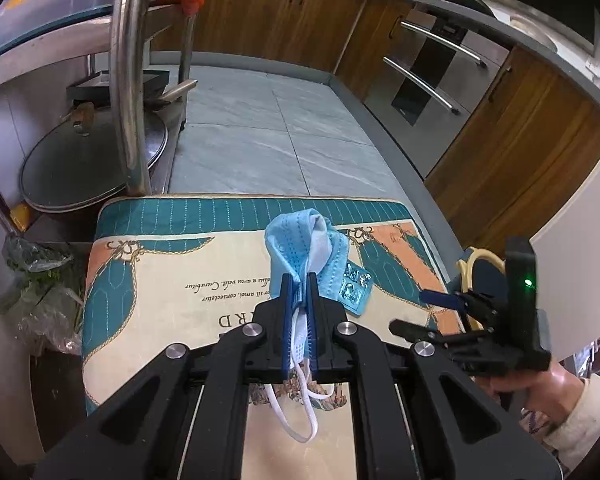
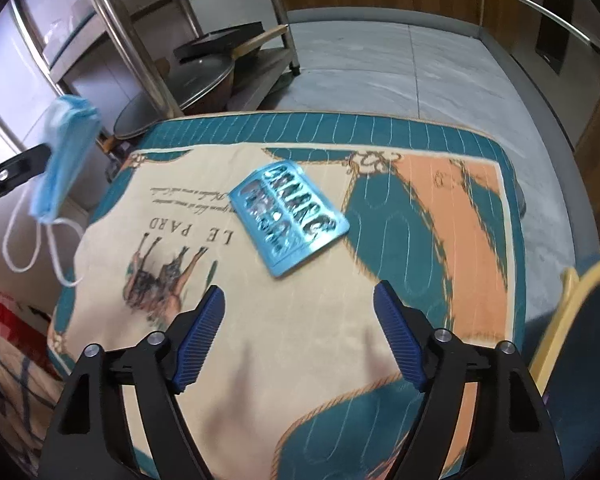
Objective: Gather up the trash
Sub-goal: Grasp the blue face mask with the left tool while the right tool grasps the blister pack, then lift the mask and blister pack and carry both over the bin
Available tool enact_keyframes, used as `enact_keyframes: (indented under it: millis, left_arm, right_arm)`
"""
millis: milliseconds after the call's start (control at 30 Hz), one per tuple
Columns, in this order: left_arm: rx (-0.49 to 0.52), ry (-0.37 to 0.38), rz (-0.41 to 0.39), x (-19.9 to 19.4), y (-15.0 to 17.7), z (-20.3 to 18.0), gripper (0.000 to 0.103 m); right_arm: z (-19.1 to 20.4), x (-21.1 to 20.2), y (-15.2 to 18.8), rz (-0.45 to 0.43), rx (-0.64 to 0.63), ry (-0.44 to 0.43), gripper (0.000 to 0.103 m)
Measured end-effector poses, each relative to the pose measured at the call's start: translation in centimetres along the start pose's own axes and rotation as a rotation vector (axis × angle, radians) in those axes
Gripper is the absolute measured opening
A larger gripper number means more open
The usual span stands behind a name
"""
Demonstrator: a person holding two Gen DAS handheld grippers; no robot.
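My left gripper (image 1: pixel 299 280) is shut on a crumpled blue face mask (image 1: pixel 300 242) and holds it above the patterned cushion (image 1: pixel 172 280); its white ear loops hang down. The mask also shows at the left of the right wrist view (image 2: pixel 66 152). An empty blue blister pack (image 2: pixel 290 216) lies flat on the cushion (image 2: pixel 300 340), just ahead of my right gripper (image 2: pixel 298 304), which is open and empty above it. The pack shows in the left wrist view (image 1: pixel 356 290) beside the mask. My right gripper shows there too (image 1: pixel 440 300).
A steel rack (image 1: pixel 128 80) with pans and lids (image 1: pixel 92 160) stands at the left. A plastic bag of greens (image 1: pixel 40 280) lies beside the cushion. Grey tiled floor (image 1: pixel 280 132), wooden cabinets and an oven (image 1: pixel 432 76) lie beyond. A yellow-rimmed chair (image 2: pixel 580 340) is at right.
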State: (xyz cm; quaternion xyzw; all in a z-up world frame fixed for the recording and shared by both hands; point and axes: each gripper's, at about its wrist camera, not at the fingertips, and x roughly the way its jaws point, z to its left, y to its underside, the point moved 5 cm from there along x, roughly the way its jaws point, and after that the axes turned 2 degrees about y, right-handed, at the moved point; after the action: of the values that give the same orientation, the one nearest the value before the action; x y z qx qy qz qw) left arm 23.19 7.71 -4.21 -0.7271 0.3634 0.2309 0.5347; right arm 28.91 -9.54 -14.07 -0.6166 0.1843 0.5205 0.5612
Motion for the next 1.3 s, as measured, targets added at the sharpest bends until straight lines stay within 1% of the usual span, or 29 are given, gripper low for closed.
enact_keyframes:
  millis: [200,300,467,633,733,900,967,1067,1300]
  left_arm:
    - [-0.097,0.015,0.006,1.4,-0.1,1.5,0.006]
    - [-0.123,0.013,-0.005,1.7,-0.5,1.9,0.006]
    - [-0.121,0.02,-0.012,1.9,-0.9,1.8,0.006]
    - [-0.12,0.023,-0.009,2.1,-1.1,1.6,0.006]
    - [-0.103,0.01,-0.014,2.1,-1.2,1.5,0.006]
    - [-0.104,-0.006,-0.013,2.1,-1.3,1.7,0.006]
    - [-0.102,-0.016,-0.012,2.2,-1.4,1.8,0.006]
    - [-0.098,-0.024,-0.01,2.4,-1.3,1.7,0.006]
    - [-0.096,-0.039,-0.013,2.5,-1.5,1.6,0.006]
  right_arm:
    - [-0.1,1.3,-1.9,0.001,-0.05,-0.009,0.08]
    - [0.0,2.0,-2.6,0.0,-0.08,-0.019,0.082]
    - [0.5,3.6,-3.3,0.016,-0.168,0.001,0.082]
    - [2.4,5.1,-3.6,0.029,-0.276,-0.002,0.082]
    - [2.8,6.4,-3.9,0.045,-0.312,0.014,0.082]
    - [2.4,7.8,-4.5,0.063,-0.298,0.004,0.082]
    - [2.3,8.1,-4.3,0.07,-0.29,0.004,0.078]
    - [2.4,8.0,-4.0,0.051,-0.301,0.022,0.073]
    - [2.7,6.8,-2.8,0.038,-0.27,0.005,0.072]
